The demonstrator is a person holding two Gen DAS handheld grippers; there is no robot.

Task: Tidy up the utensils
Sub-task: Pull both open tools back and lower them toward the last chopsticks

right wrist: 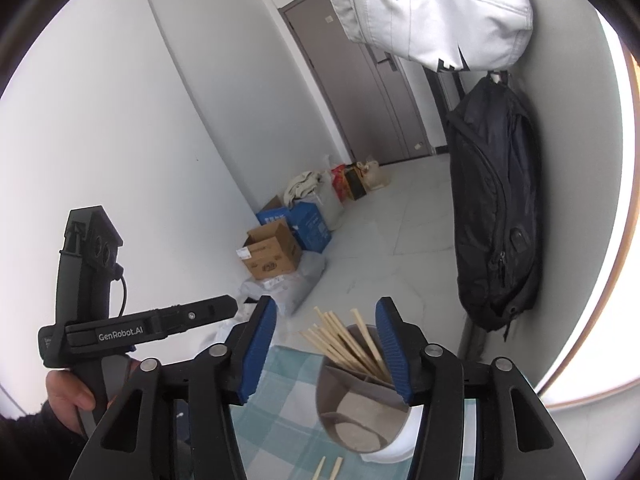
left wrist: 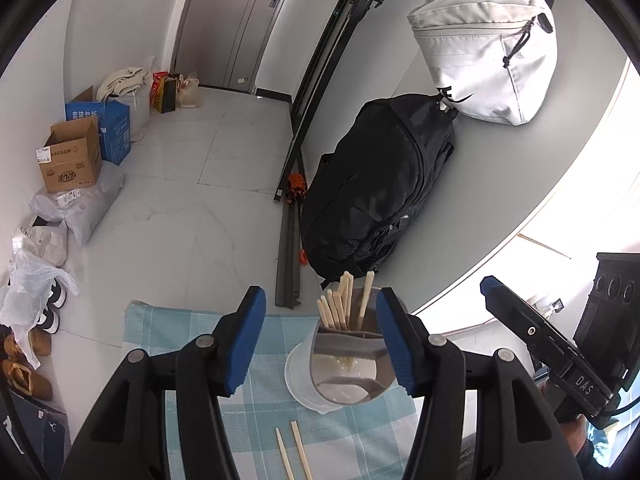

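Observation:
A grey utensil holder (left wrist: 352, 364) with inner dividers stands on a blue checked cloth (left wrist: 184, 332), holding several wooden chopsticks (left wrist: 340, 304) in its far compartment. Two more chopsticks (left wrist: 294, 452) lie on the cloth in front of it. My left gripper (left wrist: 320, 340) is open and empty, with the holder by its right finger. My right gripper (right wrist: 326, 352) is open and empty above the holder (right wrist: 356, 400) and its chopsticks (right wrist: 344, 344). The left gripper body (right wrist: 132, 328) shows in the right wrist view, the right gripper body (left wrist: 560, 352) in the left wrist view.
A black backpack (left wrist: 380, 184) and a white bag (left wrist: 484, 52) hang on the wall to the right. Cardboard boxes (left wrist: 72, 156), plastic bags and shoes (left wrist: 28, 360) line the floor at left. A white lid or dish (left wrist: 298, 372) sits under the holder.

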